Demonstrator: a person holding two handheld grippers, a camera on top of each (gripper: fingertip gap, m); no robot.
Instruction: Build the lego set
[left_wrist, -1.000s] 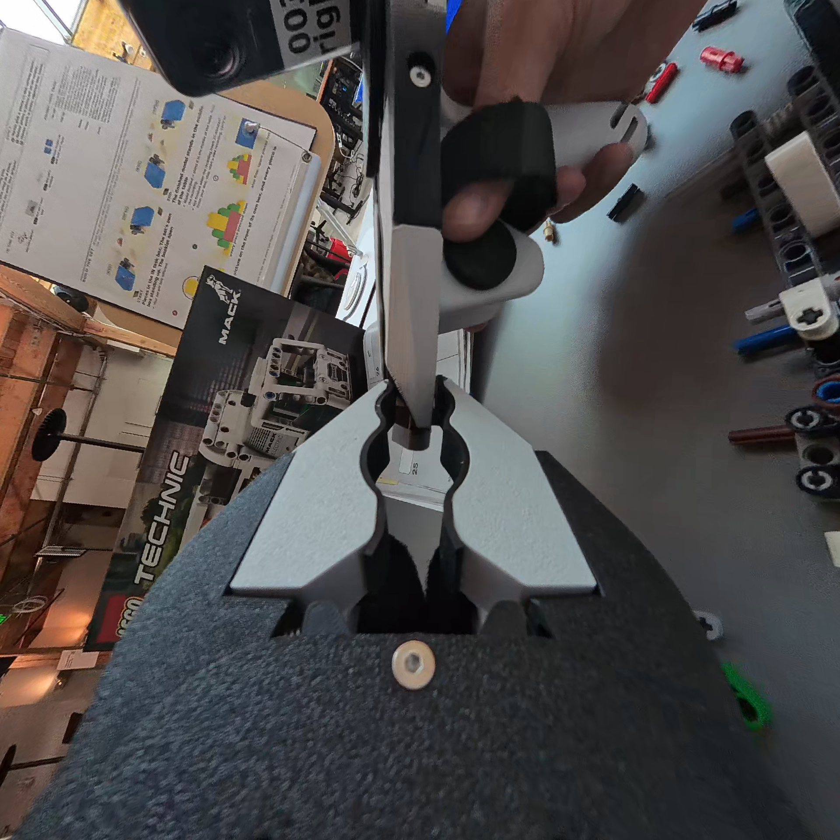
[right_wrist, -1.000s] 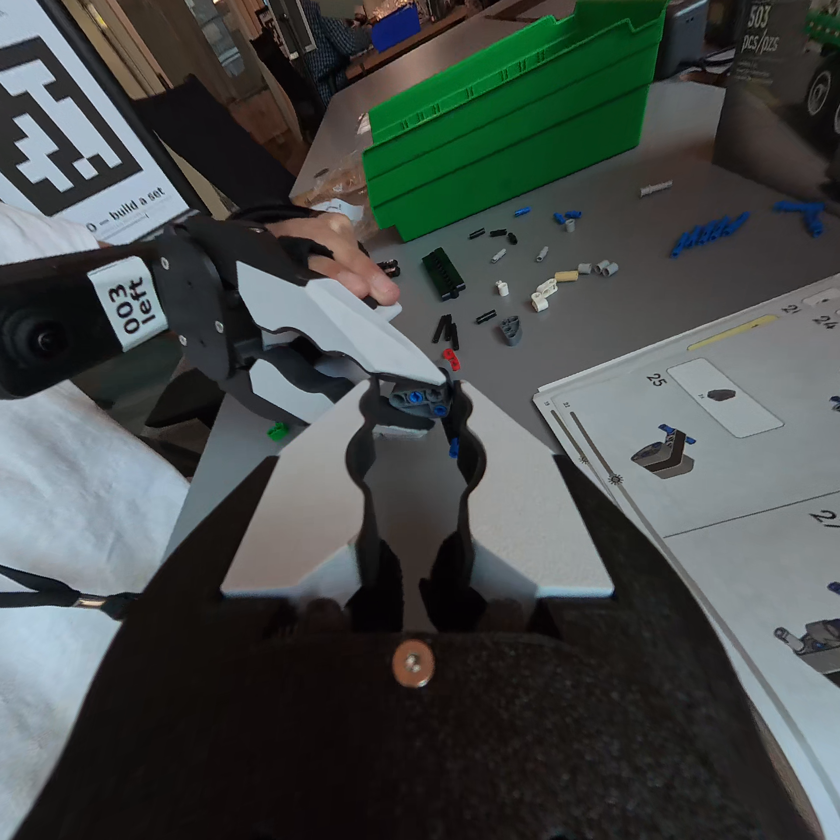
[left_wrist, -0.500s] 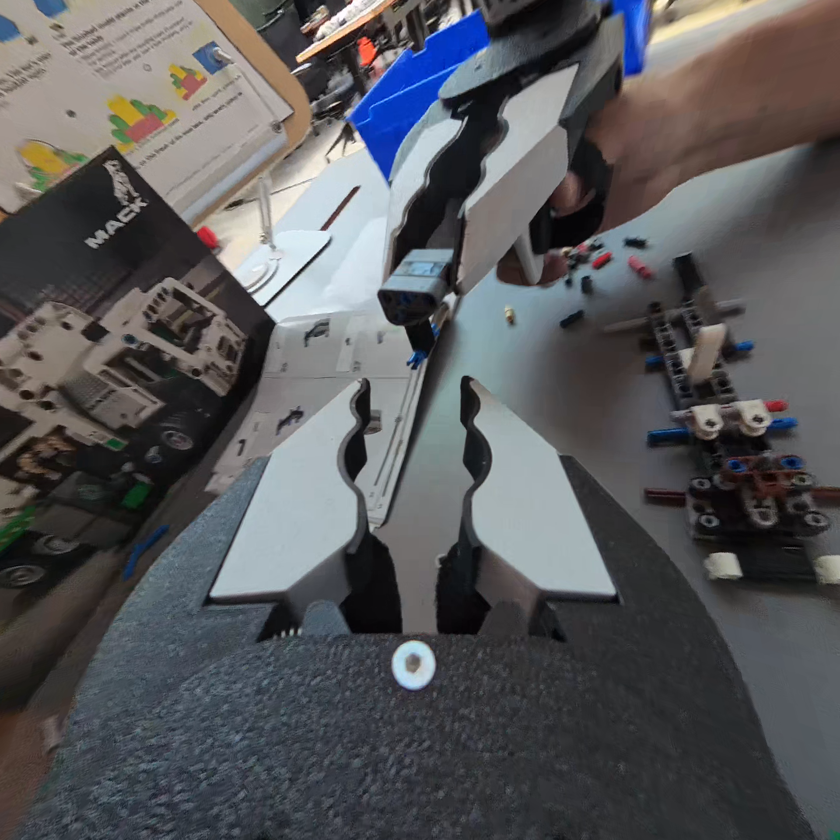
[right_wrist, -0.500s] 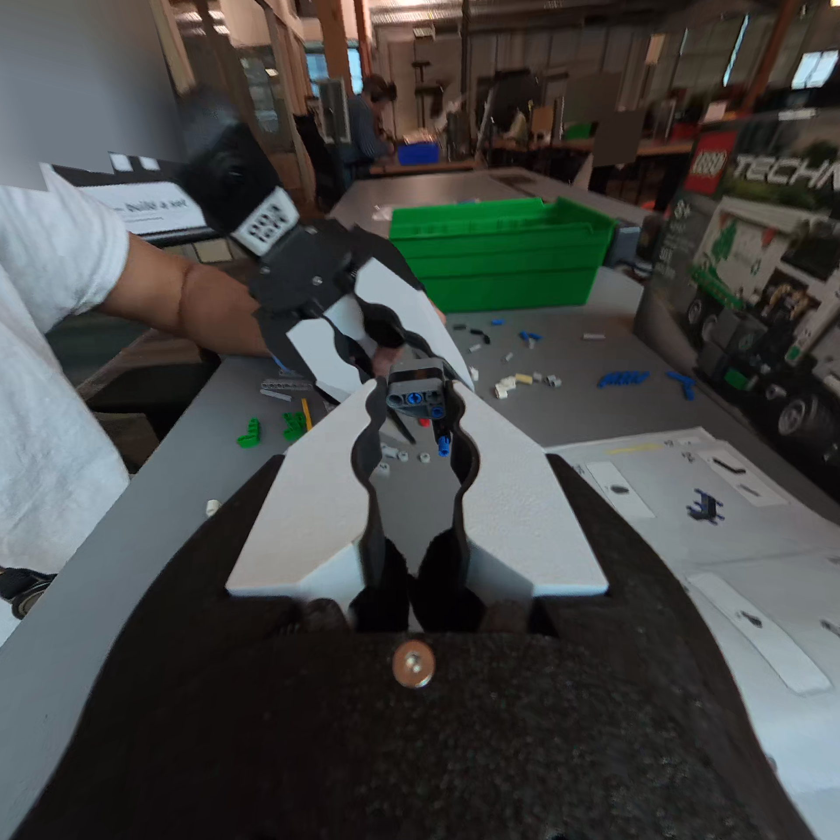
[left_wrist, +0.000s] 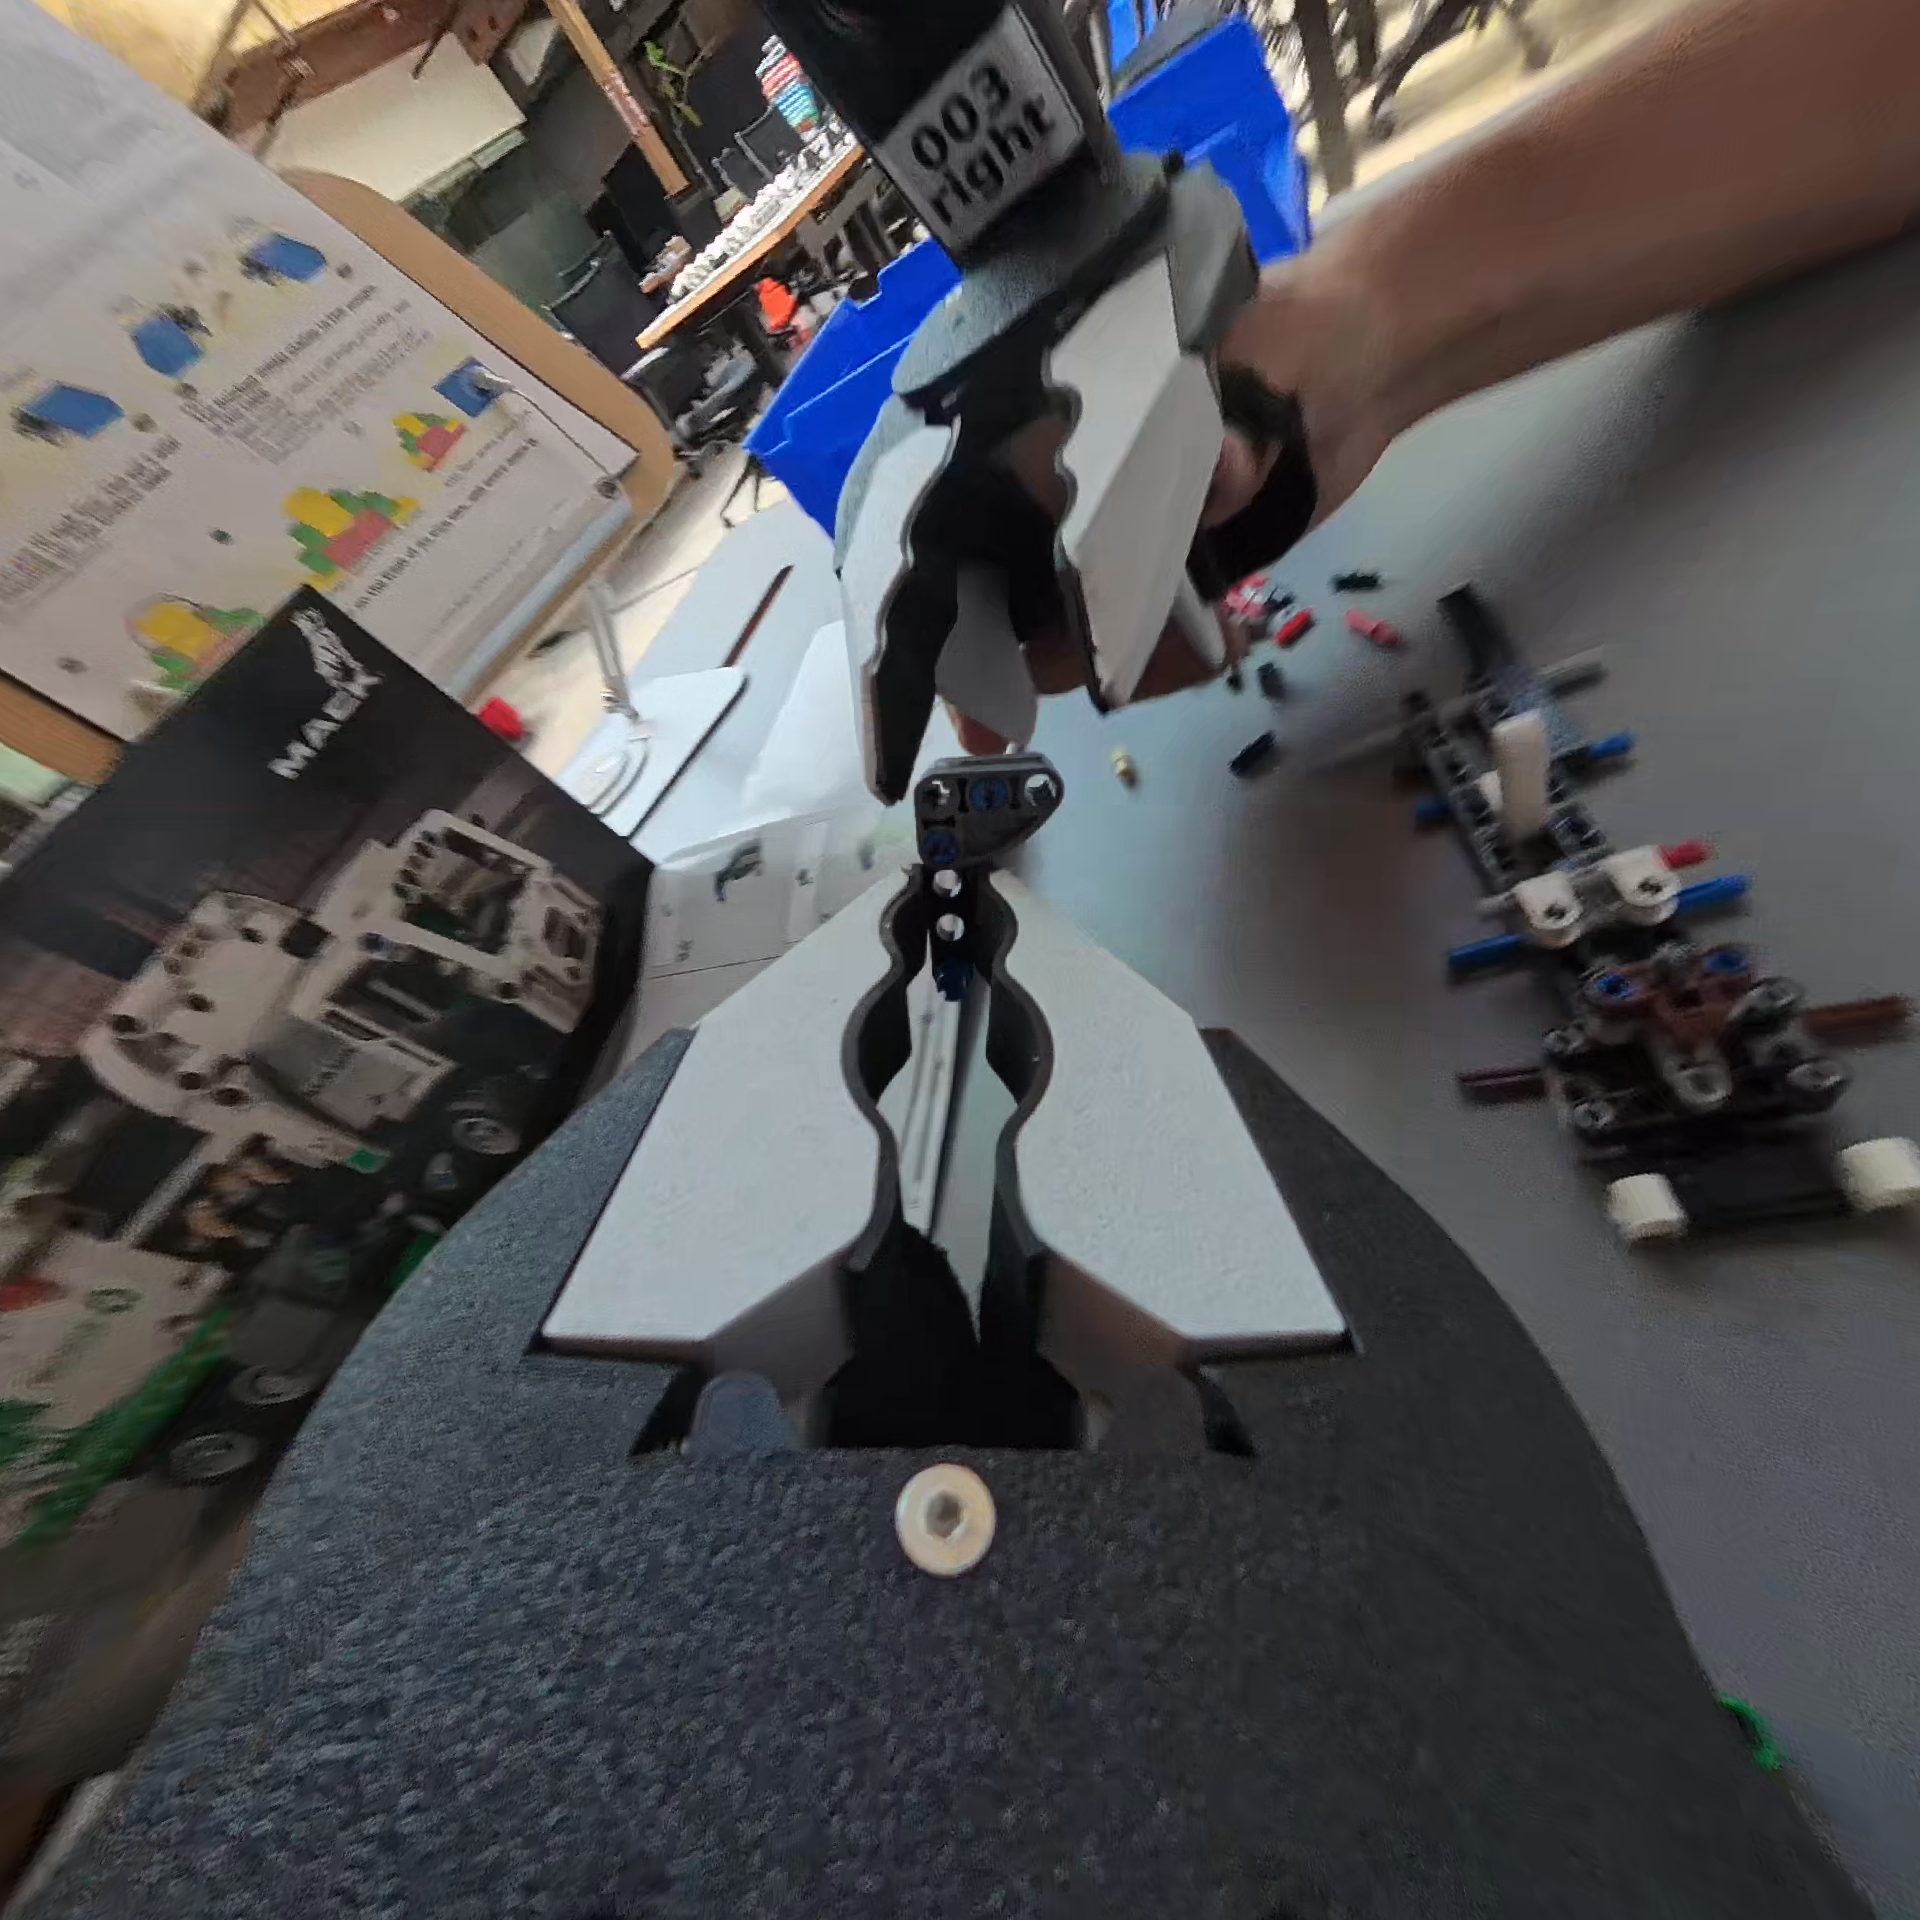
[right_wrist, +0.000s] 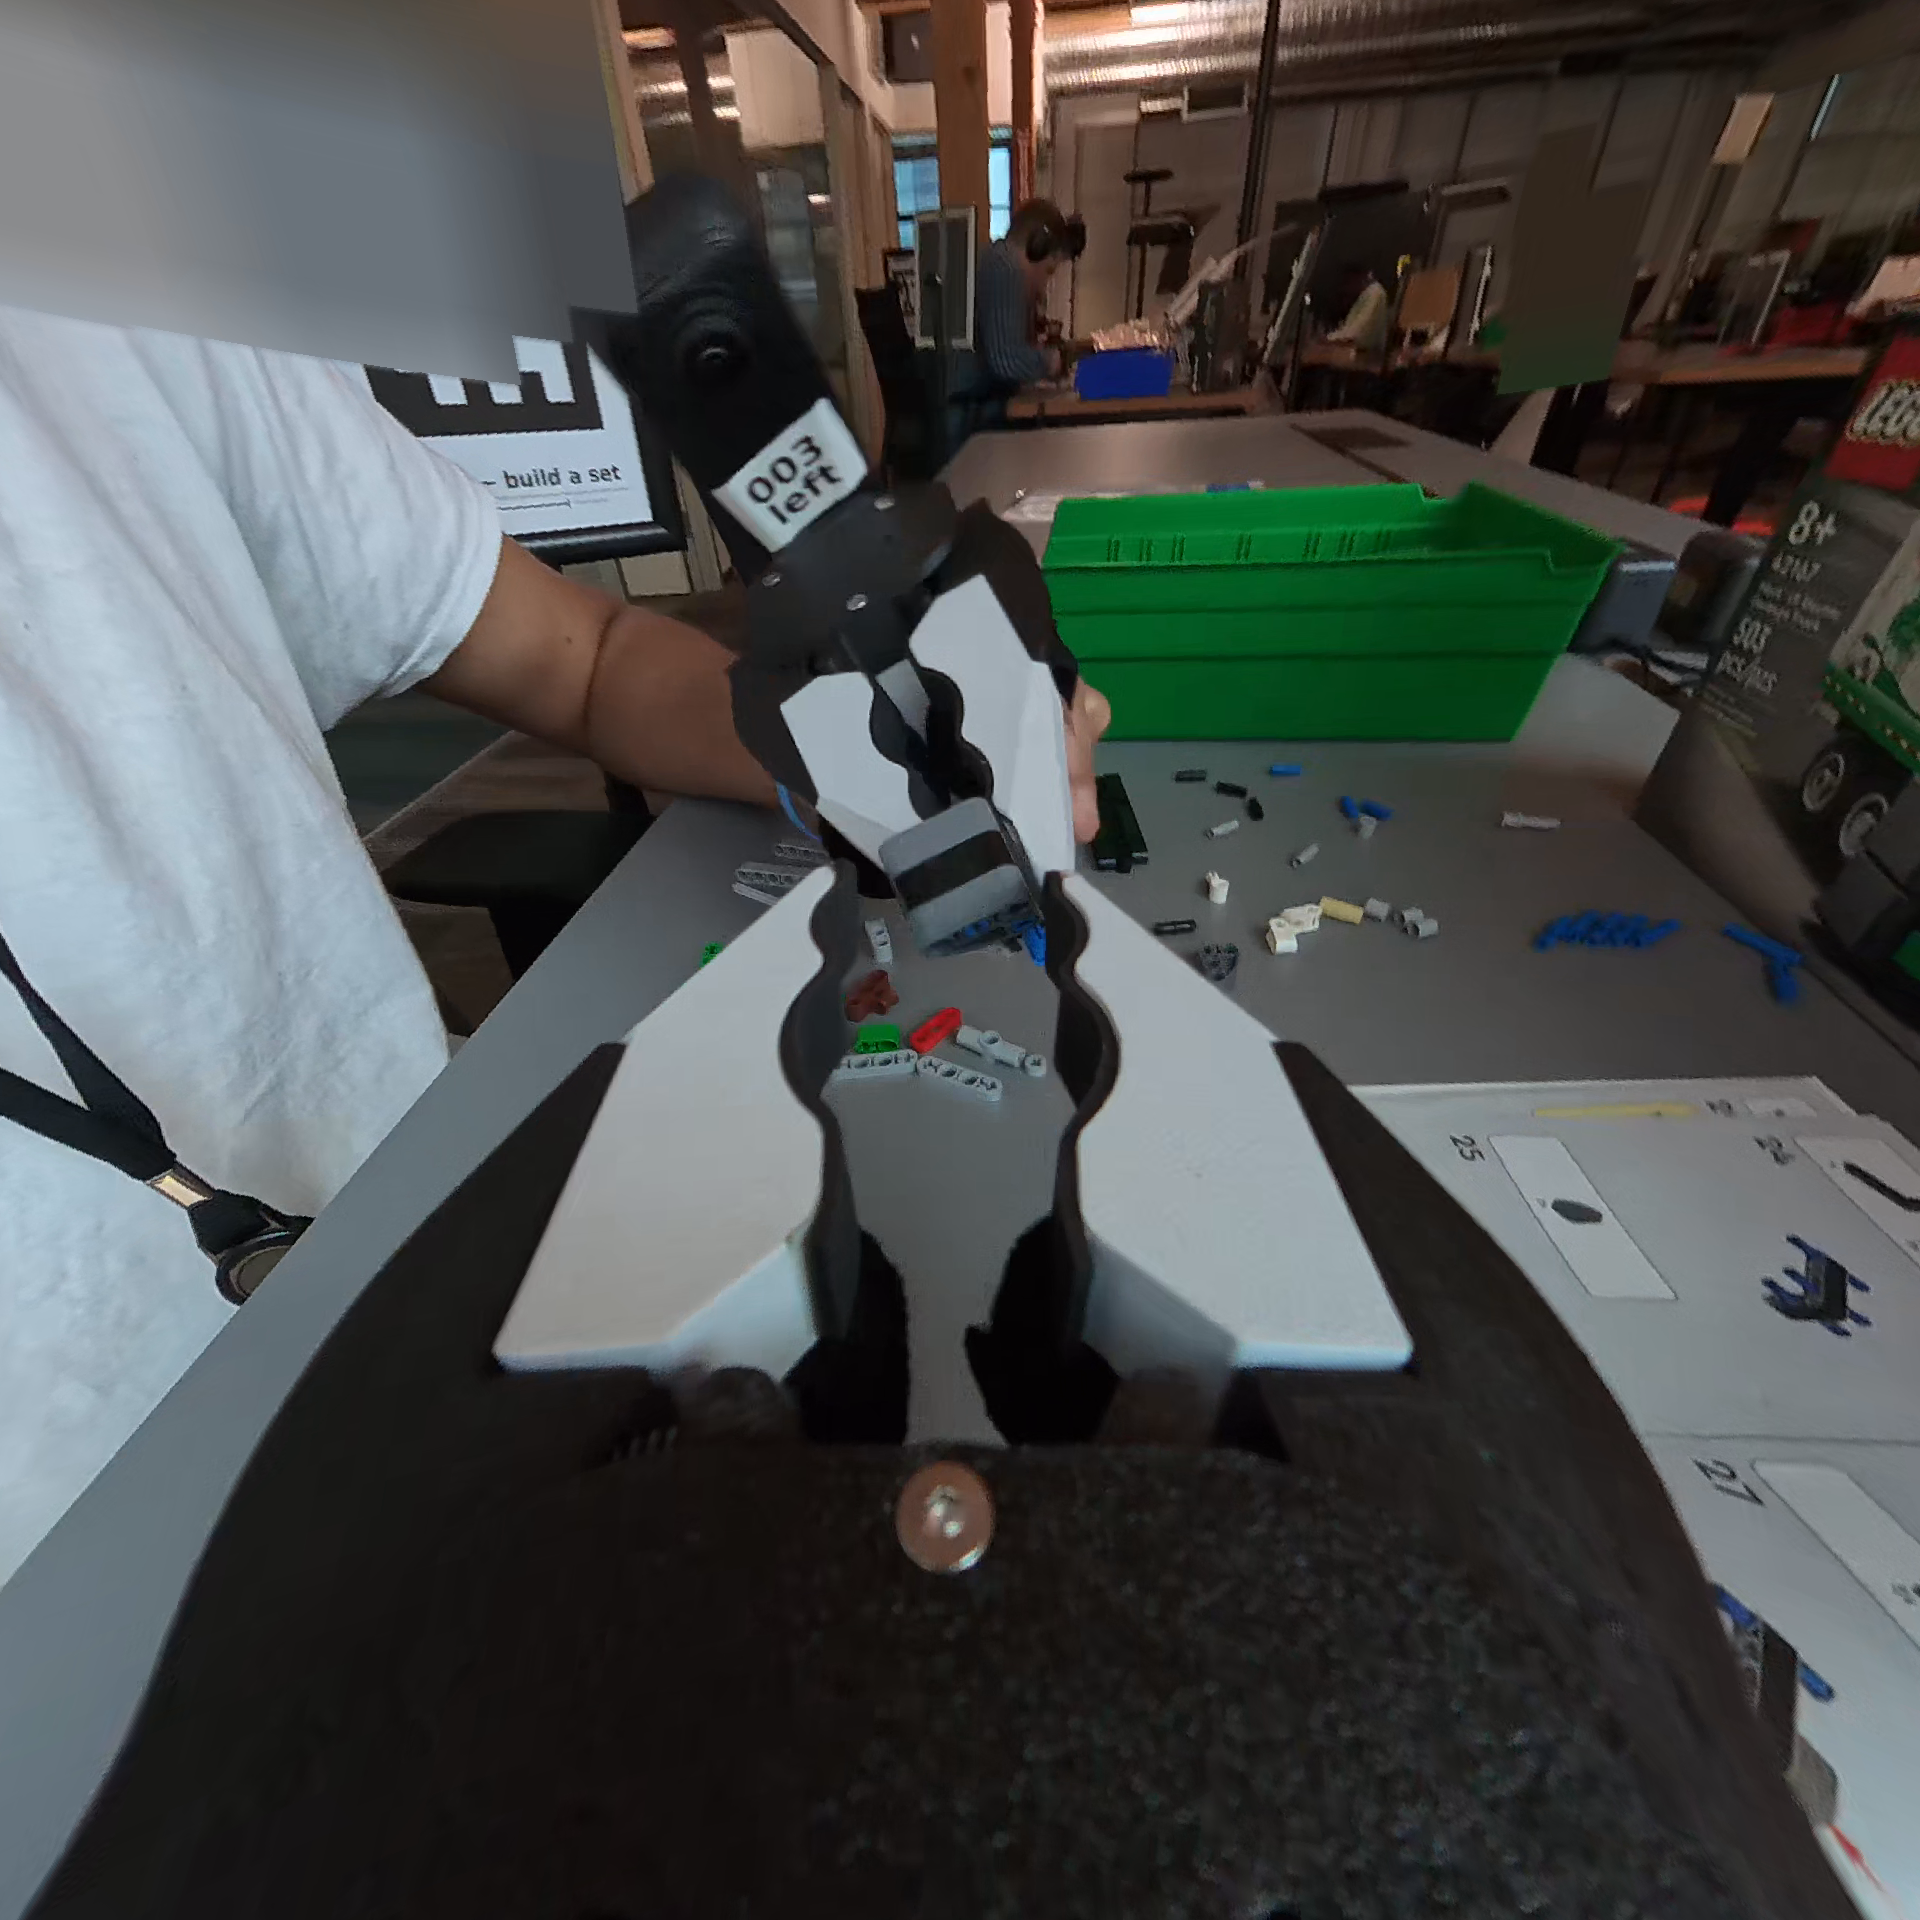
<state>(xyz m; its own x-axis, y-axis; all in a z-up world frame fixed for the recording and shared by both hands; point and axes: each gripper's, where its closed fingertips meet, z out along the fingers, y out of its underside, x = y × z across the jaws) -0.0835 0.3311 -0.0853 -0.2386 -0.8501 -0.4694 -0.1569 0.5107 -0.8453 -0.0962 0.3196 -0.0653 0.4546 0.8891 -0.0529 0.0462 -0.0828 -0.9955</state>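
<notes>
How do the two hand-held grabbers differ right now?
The left gripper has its fingers closed on a small grey and black brick assembly with blue pins; the right gripper stands open and holds nothing. The left one points down toward the table, the right more level. Both have white fingers with black wavy pads.

Two hand-held grippers (left_wrist: 951, 883) (right_wrist: 951, 894) (one each) — one green bin (right_wrist: 1320, 613)

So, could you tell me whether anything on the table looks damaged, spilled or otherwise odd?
Nothing looks damaged. Small loose parts lie scattered over the grey table, apparently unsorted. The left gripper grips a small grey-and-black assembly in mid-air, while the right gripper is open.
</notes>
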